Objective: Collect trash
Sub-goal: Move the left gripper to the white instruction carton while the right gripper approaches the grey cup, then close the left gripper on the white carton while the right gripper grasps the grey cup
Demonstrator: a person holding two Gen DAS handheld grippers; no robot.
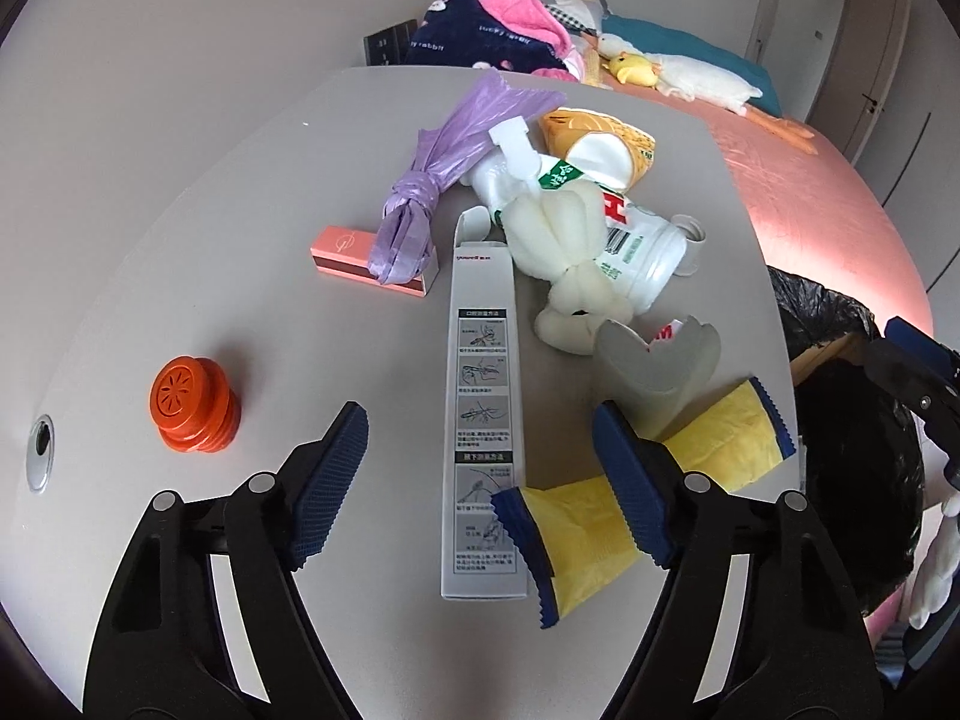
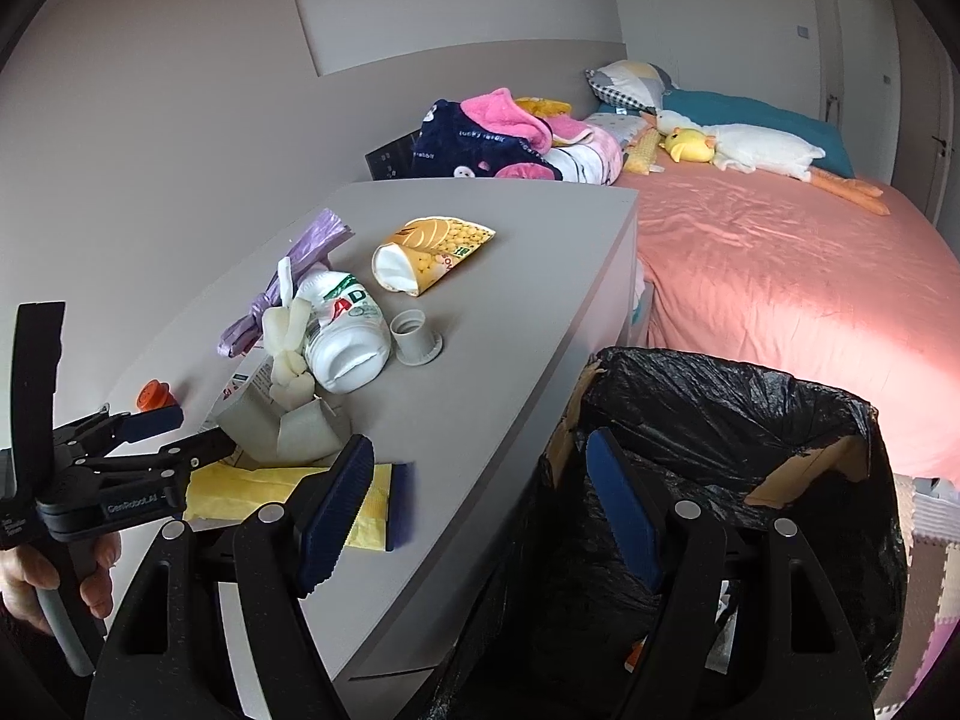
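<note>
Trash lies on a grey table (image 1: 180, 240). In the left wrist view my open left gripper (image 1: 480, 480) hovers over a long white carton (image 1: 483, 420) and a yellow wrapper with blue ends (image 1: 591, 525). Beyond lie a torn grey carton (image 1: 654, 372), a white foam net (image 1: 570, 252), a white bottle (image 1: 648, 252), a purple bag (image 1: 432, 180), a pink box (image 1: 348, 255), a yellow snack cup (image 1: 600, 144) and an orange cap (image 1: 192, 405). My right gripper (image 2: 480, 510) is open and empty over the table edge beside the black-lined bin (image 2: 720, 450).
A white bottle cap (image 2: 414, 336) stands next to the bottle. A bed with a pink sheet (image 2: 780, 276), plush toys and clothes lies behind the table. The left gripper also shows in the right wrist view (image 2: 180, 432). A round cable hole (image 1: 42, 438) sits at the table's left.
</note>
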